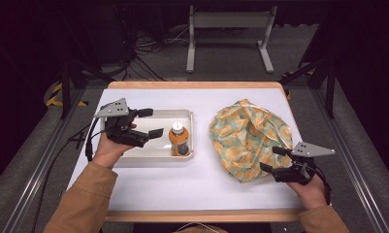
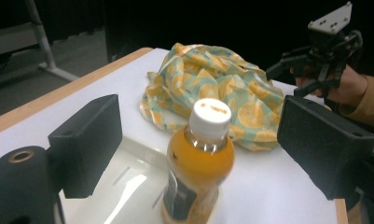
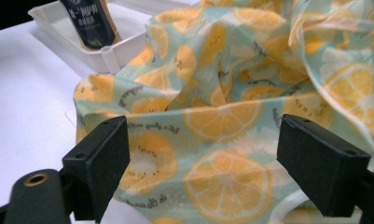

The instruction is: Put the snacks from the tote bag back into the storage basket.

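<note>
An orange juice bottle [image 1: 179, 140] with a white cap stands upright in the right end of a white tray [image 1: 148, 158]. My left gripper [image 1: 151, 123] hovers over the tray's left part, open, its jaws pointing at the bottle [image 2: 198, 161] with a gap on each side. A crumpled cloth bag [image 1: 248, 136] printed with orange slices lies right of the tray. At the bag's near right edge my right gripper [image 1: 272, 158] stands open, its jaws spread before the fabric [image 3: 222, 126] and not touching it.
The white table top [image 1: 192, 187] has a wooden edge all round. Beyond the far edge stand a grey metal frame [image 1: 228, 34] and loose cables on the floor. The tray corner [image 3: 105, 53] sits close to the bag's left side.
</note>
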A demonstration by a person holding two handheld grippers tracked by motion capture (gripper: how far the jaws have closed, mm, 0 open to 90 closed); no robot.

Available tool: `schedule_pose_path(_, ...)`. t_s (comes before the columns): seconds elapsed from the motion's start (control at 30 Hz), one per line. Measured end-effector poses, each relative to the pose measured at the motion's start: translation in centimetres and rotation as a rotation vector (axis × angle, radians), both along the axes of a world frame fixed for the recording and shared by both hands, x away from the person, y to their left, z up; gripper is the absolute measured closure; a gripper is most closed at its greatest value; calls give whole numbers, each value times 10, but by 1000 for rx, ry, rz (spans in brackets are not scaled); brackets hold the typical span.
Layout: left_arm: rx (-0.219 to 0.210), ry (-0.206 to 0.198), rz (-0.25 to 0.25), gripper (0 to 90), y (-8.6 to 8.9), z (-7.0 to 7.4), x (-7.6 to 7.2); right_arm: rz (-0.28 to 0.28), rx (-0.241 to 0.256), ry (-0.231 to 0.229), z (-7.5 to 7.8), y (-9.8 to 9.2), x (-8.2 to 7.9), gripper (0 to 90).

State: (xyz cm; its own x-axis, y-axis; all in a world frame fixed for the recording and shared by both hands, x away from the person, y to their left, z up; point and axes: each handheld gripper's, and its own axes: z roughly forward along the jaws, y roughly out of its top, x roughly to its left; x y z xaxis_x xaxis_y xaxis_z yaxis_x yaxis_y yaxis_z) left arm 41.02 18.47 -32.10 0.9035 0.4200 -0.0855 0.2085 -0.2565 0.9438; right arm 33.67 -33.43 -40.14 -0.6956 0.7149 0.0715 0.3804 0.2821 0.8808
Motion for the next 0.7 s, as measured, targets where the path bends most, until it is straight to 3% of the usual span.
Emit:
schedule_pose_path(0.27, 7, -6, 92, 130, 30, -9, -29, 2, 6, -32, 9, -3, 2, 138)
schedule_pose_path(0.7, -17, 0, 205, 105, 71, -31, -59, 14, 26, -64, 16, -6, -2, 69)
